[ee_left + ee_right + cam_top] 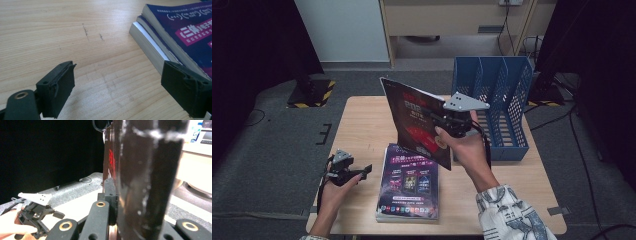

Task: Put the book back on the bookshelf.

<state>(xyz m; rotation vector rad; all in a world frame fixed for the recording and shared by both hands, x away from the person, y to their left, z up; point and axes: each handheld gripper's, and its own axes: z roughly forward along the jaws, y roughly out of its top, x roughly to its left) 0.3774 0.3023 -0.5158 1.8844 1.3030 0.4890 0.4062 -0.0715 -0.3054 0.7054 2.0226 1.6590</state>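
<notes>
My right gripper [438,118] is shut on a thin dark book with a red cover [412,120], held upright and tilted above the middle of the table. In the right gripper view that book [145,170] stands edge-on between the jaws of my right gripper [125,205]. A stack of purple-covered books [408,182] lies flat near the table's front edge. My left gripper [362,171] hovers low just left of the stack, open. The left gripper view has the left gripper [120,68] with nothing between its jaws and the stack [180,32] at the right.
A blue slotted file rack [499,95] stands at the back right of the wooden table [362,125]. Bare wood [62,32] lies ahead of the left gripper. The left gripper [50,217] and its hand appear low left in the right gripper view. Dark floor surrounds the table.
</notes>
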